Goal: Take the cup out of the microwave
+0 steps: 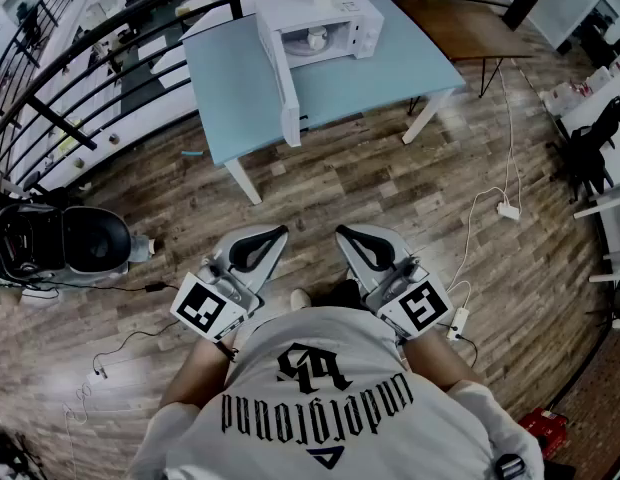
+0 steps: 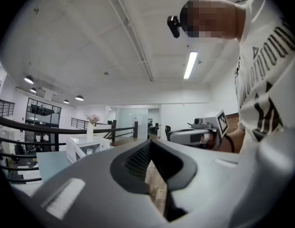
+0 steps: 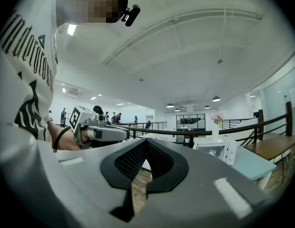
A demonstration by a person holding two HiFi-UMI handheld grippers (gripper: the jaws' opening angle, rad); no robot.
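Note:
A white microwave [image 1: 325, 18] stands on a light blue table [image 1: 390, 78], its door [image 1: 280, 73] swung wide open toward me. Inside it sits a pale cup [image 1: 317, 38]. Both grippers are held low against my body, far from the table and pointing level at it. My left gripper [image 1: 282, 231] has its jaws closed tip to tip with nothing between them, and so does my right gripper [image 1: 341, 232]. The left gripper view shows the microwave [image 2: 85, 148] small in the distance beyond the left gripper [image 2: 150, 141]. The right gripper view shows the microwave [image 3: 215, 150] past the right gripper [image 3: 146, 140].
Wooden floor lies between me and the table. A black railing [image 1: 90, 88] runs along the left. A black round machine [image 1: 60, 240] sits on the floor at left, with cables beside it. A power strip [image 1: 508, 210] and cord lie right. A brown desk [image 1: 470, 23] adjoins the table.

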